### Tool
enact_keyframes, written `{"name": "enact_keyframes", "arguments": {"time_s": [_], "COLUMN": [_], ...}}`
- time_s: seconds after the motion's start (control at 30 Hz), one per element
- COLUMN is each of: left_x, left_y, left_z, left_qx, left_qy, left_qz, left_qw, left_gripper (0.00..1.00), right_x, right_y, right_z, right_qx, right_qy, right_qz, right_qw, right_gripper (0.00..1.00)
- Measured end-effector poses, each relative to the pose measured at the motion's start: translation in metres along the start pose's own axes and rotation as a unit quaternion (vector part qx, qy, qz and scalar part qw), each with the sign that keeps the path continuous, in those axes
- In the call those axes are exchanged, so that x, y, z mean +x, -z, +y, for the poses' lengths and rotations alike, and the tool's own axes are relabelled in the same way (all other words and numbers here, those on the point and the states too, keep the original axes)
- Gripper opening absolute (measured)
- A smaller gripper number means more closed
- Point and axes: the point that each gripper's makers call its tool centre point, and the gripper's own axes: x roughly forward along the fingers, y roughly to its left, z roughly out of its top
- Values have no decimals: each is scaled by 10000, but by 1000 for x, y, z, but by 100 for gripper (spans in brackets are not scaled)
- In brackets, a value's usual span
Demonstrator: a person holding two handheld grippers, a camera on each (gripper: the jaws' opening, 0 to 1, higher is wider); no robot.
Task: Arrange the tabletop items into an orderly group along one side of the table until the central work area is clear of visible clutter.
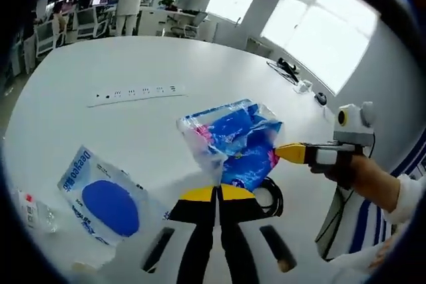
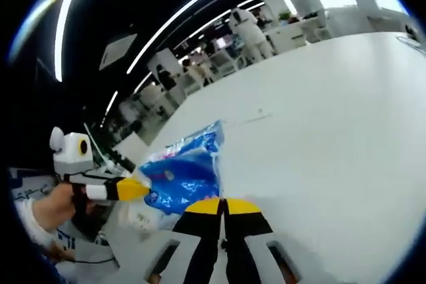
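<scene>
Left gripper [image 1: 217,189]: I read its yellow-tipped jaws as pressed together on the lower edge of the blue-and-clear plastic bag [image 1: 234,144], which stands lifted above the white table [image 1: 133,64].

Right gripper [image 2: 223,203]: in its own view its jaws are likewise closed, pinching the same bag [image 2: 183,177] at the bag's near edge. From the left gripper view I see this gripper [image 1: 287,153] entering from the right, its yellow tip against the bag's side, a hand [image 1: 353,171] behind it. From the right gripper view the left gripper [image 2: 136,189] meets the bag from the left.

Black cable [image 1: 271,194]: coiled on the table just behind the bag.

Flat packet with blue oval and blue lettering [image 1: 103,197]: lying on the table to the left of my left jaws.

Small clear packet [image 1: 33,211]: at the far left edge, near the flat packet.

White power strip [image 1: 136,94]: lying farther out on the table, well apart from the bag.

Office desks and chairs [image 1: 100,18]: beyond the table.
</scene>
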Motion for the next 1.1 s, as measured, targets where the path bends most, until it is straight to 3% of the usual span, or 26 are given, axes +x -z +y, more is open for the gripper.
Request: {"name": "enact_keyframes", "arguments": {"time_s": [0.17,0.47,0.7,0.93,1.1], "left_x": [19,50,78,100,117], "left_y": [-6,-2,11,29,34], "left_z": [0,0,1,4,7], "left_qx": [121,144,-23,128,121], "left_qy": [-62,-72,-34,-175,-204], "left_qz": [75,293,573,920,986], "left_qw": [9999,9994,9984,9955,9948], "left_gripper": [0,0,0,0,0], "right_x": [3,12,21,31,32], "right_y": [0,2,9,25,36], "right_z": [-15,-47,-72,-91,-106], "right_qx": [57,93,52,94,133], "right_qy": [69,247,399,538,688], "right_qz": [39,168,303,443,514], "right_qw": [10000,9995,9987,9975,9962], "right_gripper": [0,0,0,0,0]}}
